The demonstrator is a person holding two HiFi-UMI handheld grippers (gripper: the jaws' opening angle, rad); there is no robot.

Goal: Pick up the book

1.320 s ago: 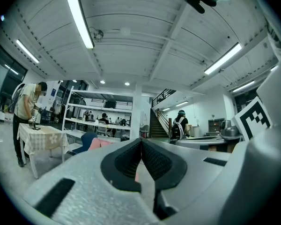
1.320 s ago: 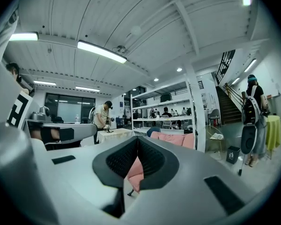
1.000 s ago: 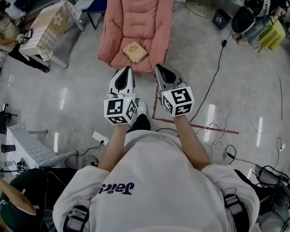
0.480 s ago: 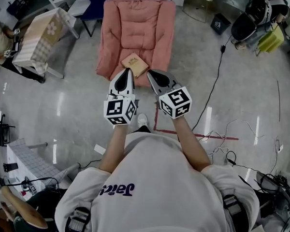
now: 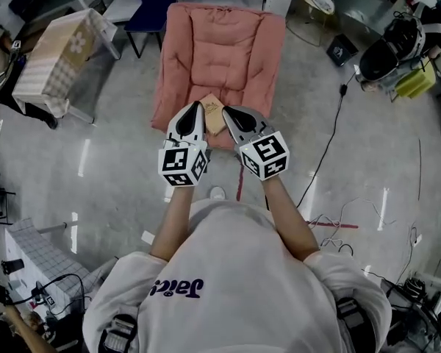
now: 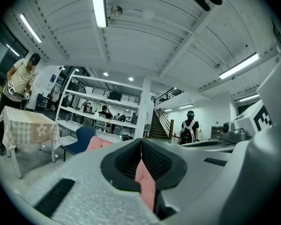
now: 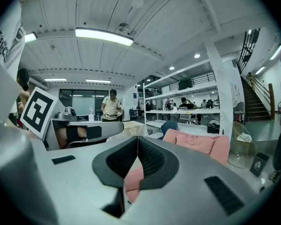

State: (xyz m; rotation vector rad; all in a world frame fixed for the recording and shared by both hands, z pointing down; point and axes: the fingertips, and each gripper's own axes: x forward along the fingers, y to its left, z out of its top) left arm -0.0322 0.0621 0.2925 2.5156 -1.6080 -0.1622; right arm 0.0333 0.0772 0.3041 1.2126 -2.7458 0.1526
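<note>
Jaws clenched & empty on left gripper (image 5: 193,107) & right gripper (image 5: 228,112); I hold nothing yet, book (image 5: 213,113) on armchair (image 5: 228,50) seems untouched, pickup still to do.

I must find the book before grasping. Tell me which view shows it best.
The head view: the book lies on the chair, at its seat front, between the left gripper and right gripper. Both gripper views show only pink chair past shut jaws, no book.
</note>
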